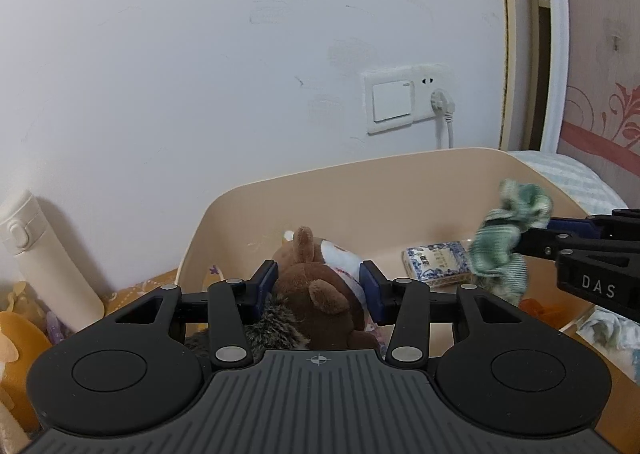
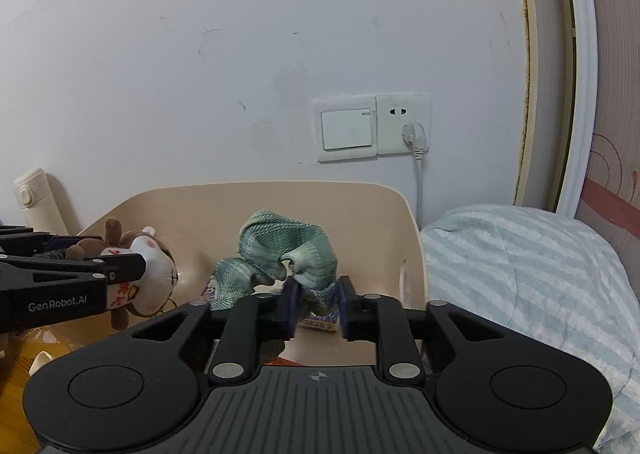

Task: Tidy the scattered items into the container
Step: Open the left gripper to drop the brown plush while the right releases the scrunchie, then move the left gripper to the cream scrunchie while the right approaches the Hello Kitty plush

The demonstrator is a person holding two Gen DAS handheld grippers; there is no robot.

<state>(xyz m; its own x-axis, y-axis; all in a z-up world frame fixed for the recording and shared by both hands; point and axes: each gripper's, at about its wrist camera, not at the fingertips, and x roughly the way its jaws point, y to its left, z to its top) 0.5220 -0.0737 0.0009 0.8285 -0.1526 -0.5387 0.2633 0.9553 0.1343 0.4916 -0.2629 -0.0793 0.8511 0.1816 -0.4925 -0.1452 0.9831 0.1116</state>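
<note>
My left gripper is shut on a brown plush toy with a white front, held over the near left edge of the beige container. From the right wrist view the same plush toy hangs at the left gripper. A crumpled green checked cloth sits between the parted jaws of my right gripper, above the container; the pads do not squeeze it. The left wrist view shows that cloth blurred at the right gripper. A blue-and-white patterned box lies inside the container.
A white flask stands against the wall left of the container. A plugged wall socket with its cable is behind it. A pale striped blanket lies right of the container. Orange and yellow items crowd the near left.
</note>
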